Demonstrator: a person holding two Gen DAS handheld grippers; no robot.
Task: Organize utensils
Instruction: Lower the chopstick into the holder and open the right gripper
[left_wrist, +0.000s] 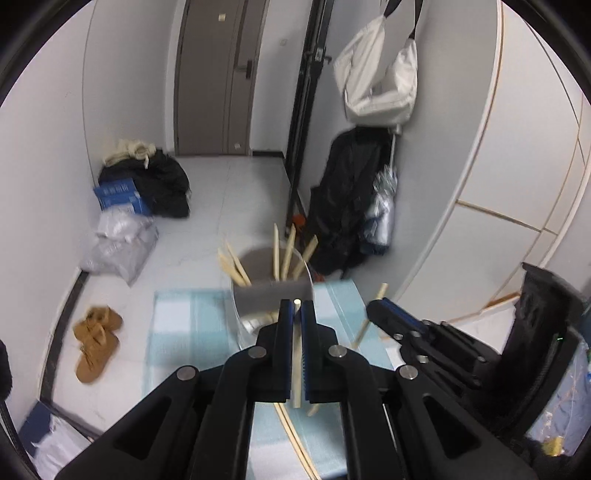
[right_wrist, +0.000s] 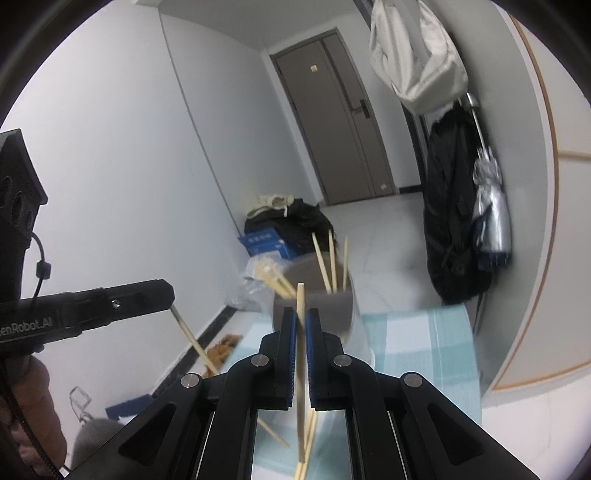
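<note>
Pale chopsticks (right_wrist: 301, 350), blue-checked cloth (right_wrist: 417, 343)

Two wrist views, side by side — shared chopstick holder (left_wrist: 271, 291) close ahead.

Even indoor light, motion blur, fisheye-warped edges

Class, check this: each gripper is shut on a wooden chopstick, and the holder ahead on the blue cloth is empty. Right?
Not quite. The holder is not empty: several chopsticks already stand in it, as the left wrist view shows. The left gripper and right gripper each clamp a chopstick.
</note>
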